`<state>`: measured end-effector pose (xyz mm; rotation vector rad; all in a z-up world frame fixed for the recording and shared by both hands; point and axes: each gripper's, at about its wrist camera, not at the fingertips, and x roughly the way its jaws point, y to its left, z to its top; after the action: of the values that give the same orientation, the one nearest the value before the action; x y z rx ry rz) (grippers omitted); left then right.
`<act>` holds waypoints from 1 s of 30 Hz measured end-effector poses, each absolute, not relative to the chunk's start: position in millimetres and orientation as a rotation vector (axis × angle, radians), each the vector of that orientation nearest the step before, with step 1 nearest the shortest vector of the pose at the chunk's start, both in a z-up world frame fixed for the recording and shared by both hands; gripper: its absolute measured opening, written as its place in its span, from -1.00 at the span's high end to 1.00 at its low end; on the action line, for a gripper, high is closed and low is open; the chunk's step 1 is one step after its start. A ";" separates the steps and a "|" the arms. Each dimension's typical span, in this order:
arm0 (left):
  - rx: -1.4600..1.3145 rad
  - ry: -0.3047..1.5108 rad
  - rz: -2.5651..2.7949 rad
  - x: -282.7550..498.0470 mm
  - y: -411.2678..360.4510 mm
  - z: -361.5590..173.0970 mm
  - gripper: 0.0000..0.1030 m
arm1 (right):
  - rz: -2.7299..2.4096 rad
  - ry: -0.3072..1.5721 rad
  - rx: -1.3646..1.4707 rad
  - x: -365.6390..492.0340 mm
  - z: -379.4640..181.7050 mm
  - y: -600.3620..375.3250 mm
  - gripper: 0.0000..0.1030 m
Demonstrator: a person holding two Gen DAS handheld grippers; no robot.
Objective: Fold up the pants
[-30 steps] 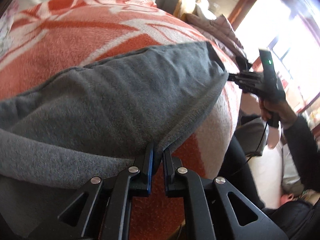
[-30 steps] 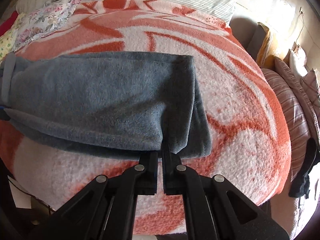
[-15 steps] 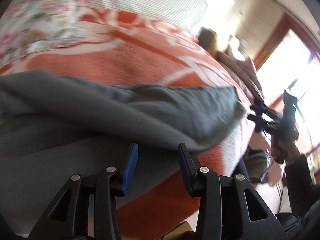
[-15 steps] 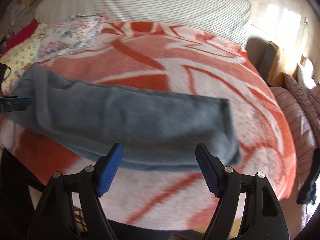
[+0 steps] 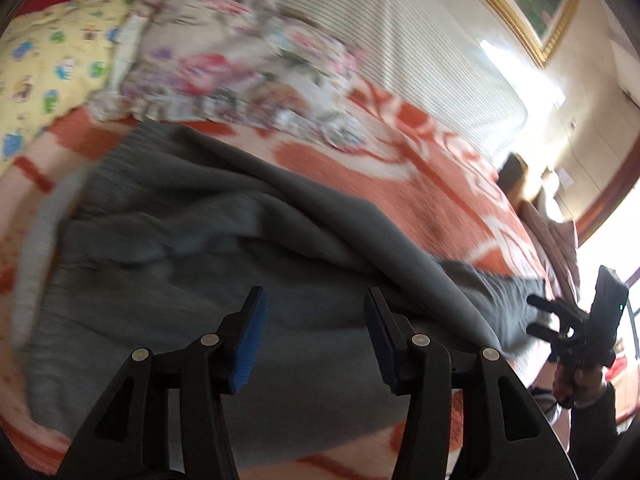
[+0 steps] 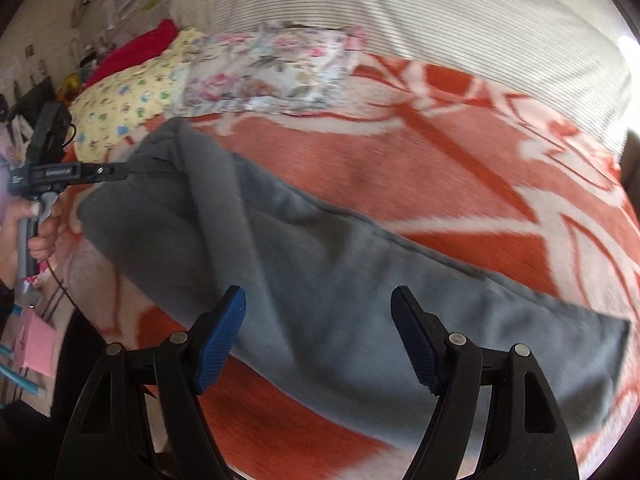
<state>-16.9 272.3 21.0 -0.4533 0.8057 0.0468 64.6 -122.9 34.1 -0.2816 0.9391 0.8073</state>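
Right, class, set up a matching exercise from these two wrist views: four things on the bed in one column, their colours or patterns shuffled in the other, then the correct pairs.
Things:
1. pants
2. blanket
3. floral pillow
4. yellow pillow

Descriptions:
A. orange-red with white pattern
B. pale yellow with small cartoon prints
C. plain grey
D. white with pink flowers

Pairs: 1-C, 2-A, 3-D, 4-B
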 end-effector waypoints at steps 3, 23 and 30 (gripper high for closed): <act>-0.468 0.792 0.094 -17.1 294.8 27.0 -0.10 | 0.850 0.944 -0.276 63.4 33.0 -93.7 -0.47; -0.468 0.920 0.246 94.8 434.6 10.3 -0.27 | 0.942 0.973 -0.281 92.1 14.1 34.3 -0.47; -0.429 0.989 0.247 130.2 438.2 -16.0 0.00 | 0.928 1.025 -0.306 104.7 -5.1 51.3 -0.12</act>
<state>130.2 438.2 -16.0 -0.4289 0.9888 0.2467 104.7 51.3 -5.1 -0.3058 1.0252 0.9281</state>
